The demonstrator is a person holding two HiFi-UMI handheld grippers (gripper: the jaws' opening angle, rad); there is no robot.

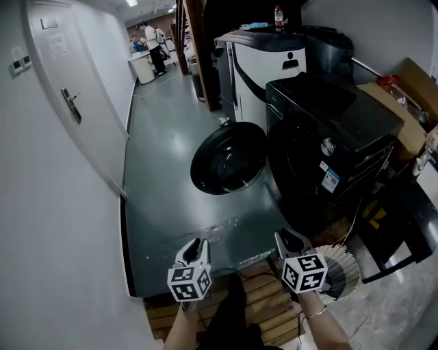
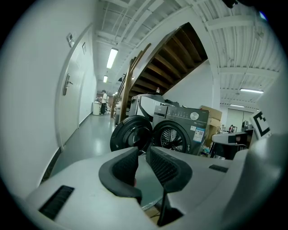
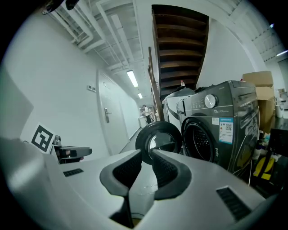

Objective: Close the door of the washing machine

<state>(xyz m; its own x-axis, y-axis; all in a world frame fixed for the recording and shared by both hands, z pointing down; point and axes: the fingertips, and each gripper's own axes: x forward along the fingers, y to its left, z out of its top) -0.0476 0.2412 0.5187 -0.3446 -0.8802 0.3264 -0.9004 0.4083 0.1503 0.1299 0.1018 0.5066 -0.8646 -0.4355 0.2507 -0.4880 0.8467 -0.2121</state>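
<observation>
A black front-loading washing machine stands at right of centre in the head view, its round door swung wide open to the left over the grey-green floor. The glossy door sits at the middle of the frame, hinged at the machine's front beside the dark drum opening. At the bottom of the frame, a person holds two grippers side by side above a wooden pallet, both aimed towards the machine and well apart from it. The left gripper, at lower left of centre, is released: its own view shows the two dark pads parted by a narrow gap with nothing between them. The right gripper, at lower right of centre, is likewise released and empty, its jaws slightly apart, with the open door seen just above them in its view. A white appliance stands behind the washer, topped by a bottle. A white room door with a lever handle fills the upper left, and a cardboard box sits at the right edge. People stand far down the corridor at the top.
</observation>
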